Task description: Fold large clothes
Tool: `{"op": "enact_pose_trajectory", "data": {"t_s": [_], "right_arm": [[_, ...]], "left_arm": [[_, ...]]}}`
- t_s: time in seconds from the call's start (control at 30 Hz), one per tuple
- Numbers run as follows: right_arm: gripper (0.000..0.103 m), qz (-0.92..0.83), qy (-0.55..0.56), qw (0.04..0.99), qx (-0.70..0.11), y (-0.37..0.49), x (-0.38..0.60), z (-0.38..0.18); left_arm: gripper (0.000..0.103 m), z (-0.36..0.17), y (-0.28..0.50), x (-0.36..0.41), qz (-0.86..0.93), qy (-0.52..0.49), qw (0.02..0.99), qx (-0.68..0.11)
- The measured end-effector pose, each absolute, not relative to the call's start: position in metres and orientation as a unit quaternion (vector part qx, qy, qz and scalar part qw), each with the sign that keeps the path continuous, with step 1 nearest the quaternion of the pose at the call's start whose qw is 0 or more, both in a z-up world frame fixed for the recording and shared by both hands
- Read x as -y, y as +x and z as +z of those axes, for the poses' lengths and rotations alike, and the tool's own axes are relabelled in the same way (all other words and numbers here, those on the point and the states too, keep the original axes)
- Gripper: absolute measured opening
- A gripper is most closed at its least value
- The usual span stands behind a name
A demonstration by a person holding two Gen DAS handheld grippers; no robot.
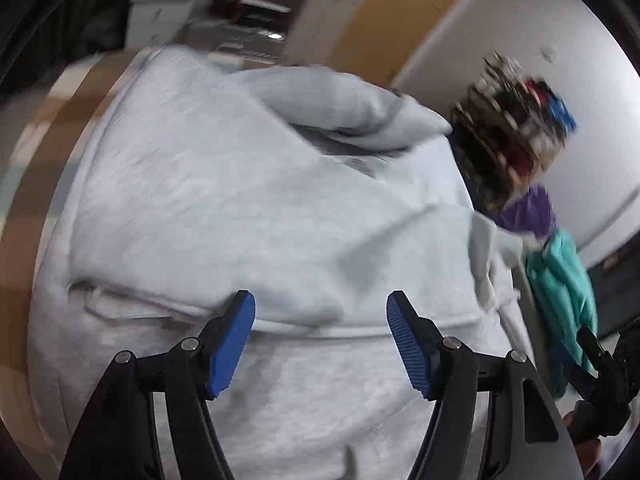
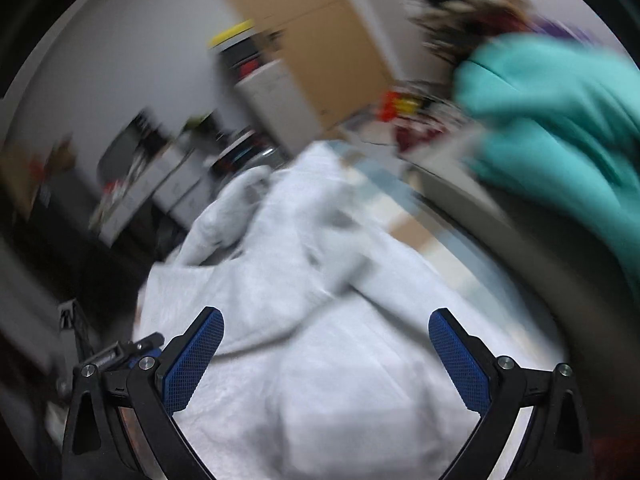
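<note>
One striped tabletop (image 1: pixel 24 184), cluttered room

Left wrist view: mounted behind the left tool (image 1: pixel 320 344), facing forward and steeply down along its two fingers, close above the grey garment (image 1: pixel 248 208); the right tool (image 1: pixel 588 364) appears at its lower right edge.

Right wrist view: mounted behind the right tool (image 2: pixel 326 360), facing forward and down, tilted, equally near the same garment (image 2: pixel 320 360).

Shared area: the grey garment, the teal cloth (image 1: pixel 560 280) (image 2: pixel 560 120) and the brown door (image 1: pixel 384 20) (image 2: pixel 320 40). Both views are motion-blurred.
</note>
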State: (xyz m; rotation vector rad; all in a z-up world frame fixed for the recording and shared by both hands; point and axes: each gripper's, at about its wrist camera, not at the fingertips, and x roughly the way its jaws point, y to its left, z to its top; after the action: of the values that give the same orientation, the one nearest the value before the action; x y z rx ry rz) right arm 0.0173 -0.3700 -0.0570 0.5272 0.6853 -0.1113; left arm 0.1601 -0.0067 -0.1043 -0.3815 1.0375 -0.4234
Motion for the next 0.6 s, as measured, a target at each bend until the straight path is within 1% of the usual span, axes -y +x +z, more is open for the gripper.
{"op": "enact_pose_trajectory", "data": {"t_s": [0.1,0.17,0.23,0.33,0.37,0.4,0.53,0.6], "right_arm": [[0.103,-0.025,0.15,0.929,-0.338,0.078,0.342,-0.026],[0.103,0.009,0.101,0.931,-0.351,0.126,0.32,-0.015],[0.103,0.045,0.057,0.916,-0.395,0.174,0.297,-0.02],[0.102,0.07,-0.035,0.884,-0.462,0.242,0.254,-0.049],[0.1,0.07,-0.056,0.875,-0.476,0.255,0.245,-0.059],[0.093,0.072,-0.07,0.867,-0.487,0.264,0.238,-0.068],[0.086,0.101,-0.095,0.828,-0.543,0.293,0.217,-0.109],[0.074,0.109,-0.131,0.812,-0.558,0.298,0.206,-0.126]], "left_arm": [[0.064,-0.112,0.169,-0.001,-0.199,-0.21,0.813,-0.505],[0.064,-0.112,0.171,0.004,-0.19,-0.197,0.818,-0.505],[0.064,-0.115,0.171,0.005,-0.179,-0.184,0.821,-0.509],[0.064,-0.12,0.168,0.002,-0.168,-0.175,0.823,-0.513],[0.064,-0.12,0.164,-0.009,-0.168,-0.175,0.824,-0.512],[0.064,-0.12,0.163,-0.01,-0.169,-0.173,0.823,-0.513],[0.064,-0.121,0.165,-0.011,-0.178,-0.179,0.819,-0.516],[0.064,-0.122,0.166,-0.015,-0.183,-0.185,0.815,-0.517]]}}
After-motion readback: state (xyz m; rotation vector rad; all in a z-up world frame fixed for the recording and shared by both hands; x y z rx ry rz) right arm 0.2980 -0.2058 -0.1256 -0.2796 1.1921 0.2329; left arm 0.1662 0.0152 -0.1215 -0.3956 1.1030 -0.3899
